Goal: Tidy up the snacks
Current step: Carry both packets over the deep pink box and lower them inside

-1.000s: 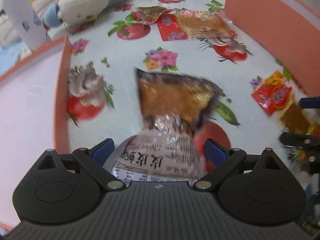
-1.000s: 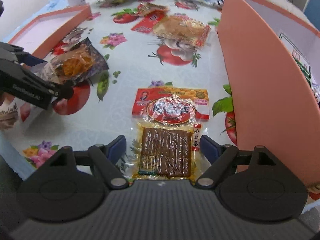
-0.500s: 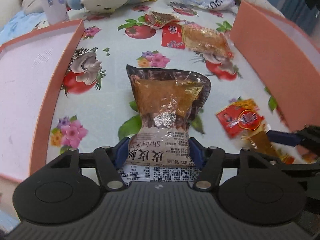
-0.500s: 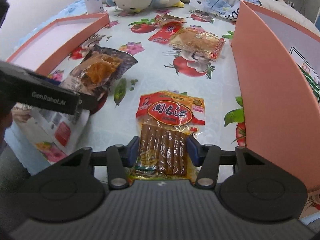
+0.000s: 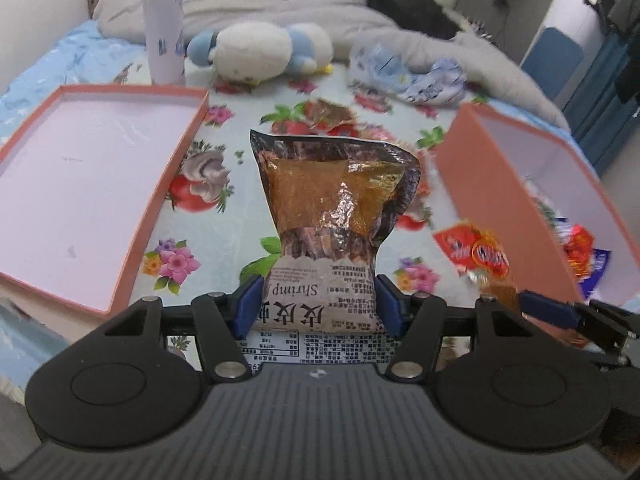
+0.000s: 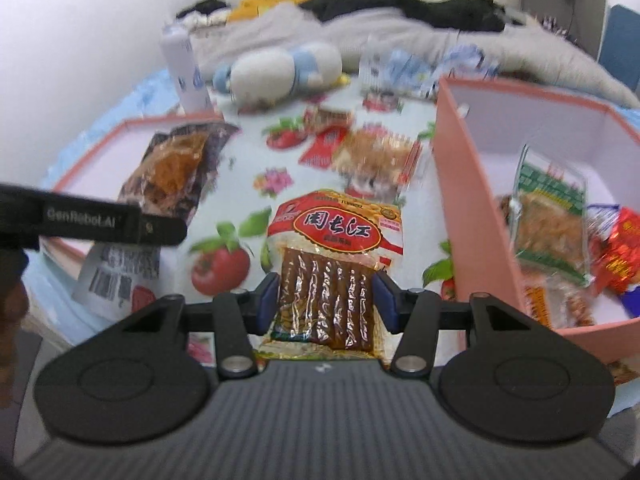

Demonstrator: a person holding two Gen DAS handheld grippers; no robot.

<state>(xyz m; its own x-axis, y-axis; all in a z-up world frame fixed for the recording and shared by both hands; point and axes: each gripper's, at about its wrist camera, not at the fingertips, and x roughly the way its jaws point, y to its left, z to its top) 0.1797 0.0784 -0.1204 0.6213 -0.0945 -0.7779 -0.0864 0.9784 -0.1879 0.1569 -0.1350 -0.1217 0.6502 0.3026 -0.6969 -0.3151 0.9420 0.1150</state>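
Brown shrimp-snack bag (image 5: 336,216) sits pinched between the blue pads of our left gripper (image 5: 316,306), lifted above the floral tablecloth (image 5: 236,240) between the shallow pink lid (image 5: 80,184) and the deeper pink box (image 5: 480,184). Our right gripper (image 6: 326,300) pinches the red-labelled pack of brown strips (image 6: 328,264), beside that box (image 6: 464,200), which holds other snack packs (image 6: 552,224).

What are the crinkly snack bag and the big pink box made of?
The snack bag looks like thin plastic film, part shiny foil, part clear: it crinkles, glints, and shows orange snacks inside. The pink box seems to be stiff cardboard with a matte finish: flat straight walls, thin edges, no shine.
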